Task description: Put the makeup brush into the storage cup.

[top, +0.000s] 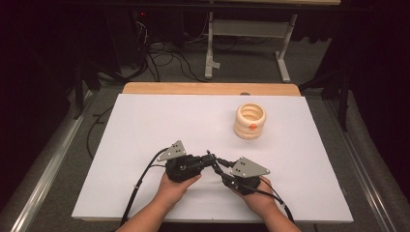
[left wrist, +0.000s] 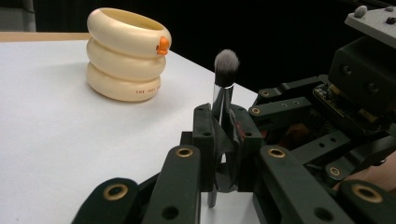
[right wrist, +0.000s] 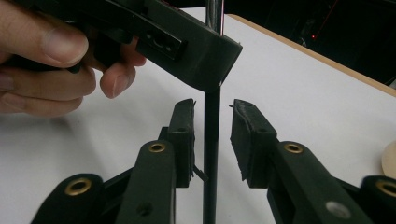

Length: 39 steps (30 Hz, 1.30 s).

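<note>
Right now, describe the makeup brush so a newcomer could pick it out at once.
Start at the white table, then come to its near edge where the two grippers meet. Upright in the left gripper, clamped between its fingers, stands the makeup brush. A thin dark handle with a grey, fluffy tip sets it apart from the squat cream ringed holder behind it.

brush [left wrist: 223, 100]: soft bristles, glossy metal ferrule; holder [left wrist: 127, 53]: smooth cream plastic; table [top: 159, 125]: matt white

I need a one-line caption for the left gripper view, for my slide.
Left tongs clamp an upright brush beside a cream ringed holder on the white table.
</note>
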Motion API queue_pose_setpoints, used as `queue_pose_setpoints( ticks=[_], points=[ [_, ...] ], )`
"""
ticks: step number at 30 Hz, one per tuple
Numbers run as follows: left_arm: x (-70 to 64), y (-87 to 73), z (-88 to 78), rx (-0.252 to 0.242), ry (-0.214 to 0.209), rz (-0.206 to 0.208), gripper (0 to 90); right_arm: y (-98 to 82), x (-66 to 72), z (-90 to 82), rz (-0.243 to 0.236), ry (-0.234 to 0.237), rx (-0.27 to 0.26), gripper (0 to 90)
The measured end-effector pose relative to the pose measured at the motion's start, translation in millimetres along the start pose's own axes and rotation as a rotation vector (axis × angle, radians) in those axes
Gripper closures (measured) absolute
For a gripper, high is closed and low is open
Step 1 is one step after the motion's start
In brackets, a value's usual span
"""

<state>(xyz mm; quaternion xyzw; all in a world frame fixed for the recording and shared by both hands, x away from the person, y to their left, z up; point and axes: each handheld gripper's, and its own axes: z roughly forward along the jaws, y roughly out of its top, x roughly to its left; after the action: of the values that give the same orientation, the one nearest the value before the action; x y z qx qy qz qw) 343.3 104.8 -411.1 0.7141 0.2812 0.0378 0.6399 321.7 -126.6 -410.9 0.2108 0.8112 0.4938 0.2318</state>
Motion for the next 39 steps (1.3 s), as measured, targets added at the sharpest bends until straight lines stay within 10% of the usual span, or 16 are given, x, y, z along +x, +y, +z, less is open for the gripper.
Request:
queue_pose_setpoints(
  ticks=[28, 39],
  points=[
    [-2.8, 0.9, -0.3, -0.003, 0.002, 0.011, 82.2, 3.0, 0.8, -0.6, -0.013, 0.004, -0.006, 85.4],
    [-1.9, 3.8, -4.8, -0.008, 0.021, 0.024, 68.3, 3.3, -4.8, -4.2, 0.012, -0.015, -0.021, 85.4]
  ],
)
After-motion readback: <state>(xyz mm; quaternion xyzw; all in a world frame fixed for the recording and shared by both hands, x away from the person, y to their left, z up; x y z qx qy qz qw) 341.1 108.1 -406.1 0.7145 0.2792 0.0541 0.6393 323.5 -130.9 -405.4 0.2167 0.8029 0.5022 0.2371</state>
